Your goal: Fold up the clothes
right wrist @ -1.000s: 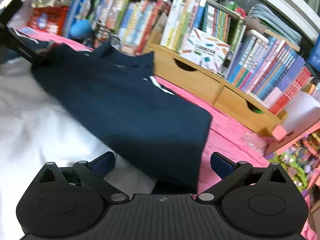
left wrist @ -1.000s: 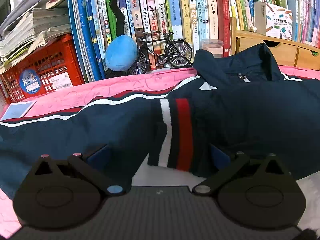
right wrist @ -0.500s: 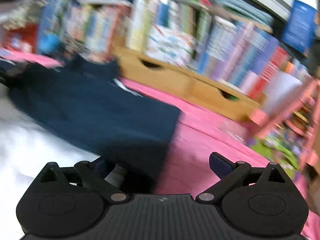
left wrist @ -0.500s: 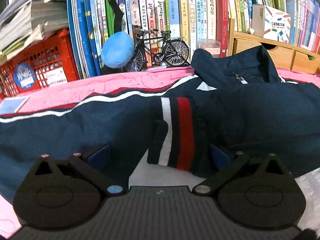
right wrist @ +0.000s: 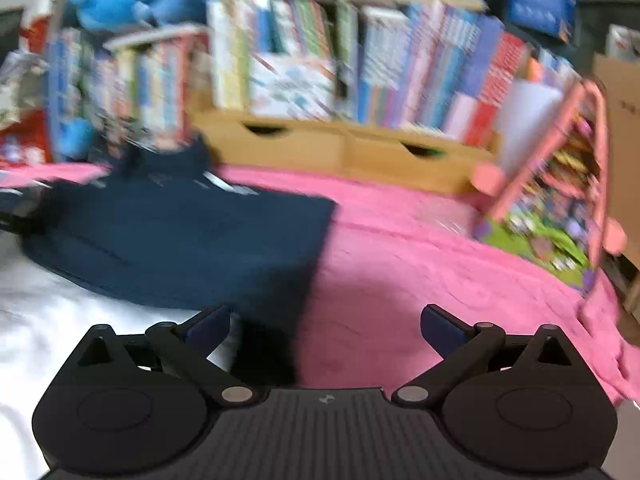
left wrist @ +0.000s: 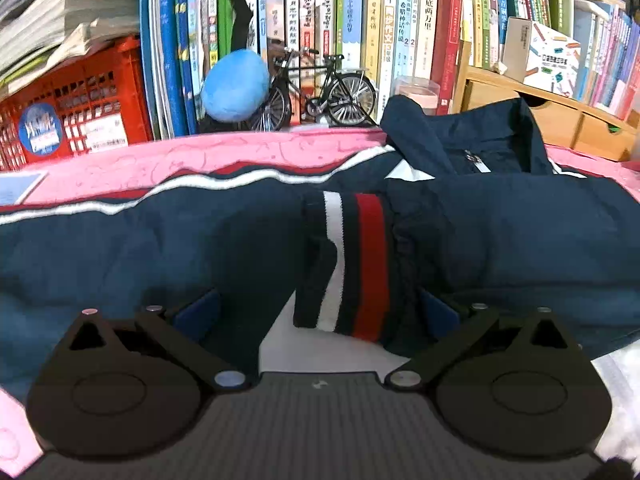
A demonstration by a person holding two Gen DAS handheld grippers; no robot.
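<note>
A navy jacket [left wrist: 520, 232] with white and red stripes lies on a pink cover [left wrist: 224, 152]. Its sleeve [left wrist: 132, 236] stretches to the left, and the striped cuff [left wrist: 352, 264] is folded back onto the body. My left gripper [left wrist: 320, 312] stands open just in front of the cuff, with nothing between its fingers. In the blurred right wrist view, the jacket [right wrist: 192, 240] lies left of centre. My right gripper [right wrist: 324, 324] is open at the jacket's near right corner, over the pink cover [right wrist: 420, 256].
Books [left wrist: 360, 32], a red crate [left wrist: 76, 112], a blue plush ball [left wrist: 236, 84] and a model bicycle [left wrist: 316, 88] line the back. Wooden drawers [right wrist: 340, 148] stand behind the jacket, and a pink rack [right wrist: 560, 184] is at the right. White fabric [right wrist: 60, 320] lies near left.
My right gripper has swung right, away from the jacket's body toward its right edge and the pink cover. The left gripper has edged slightly closer to the cuff.
</note>
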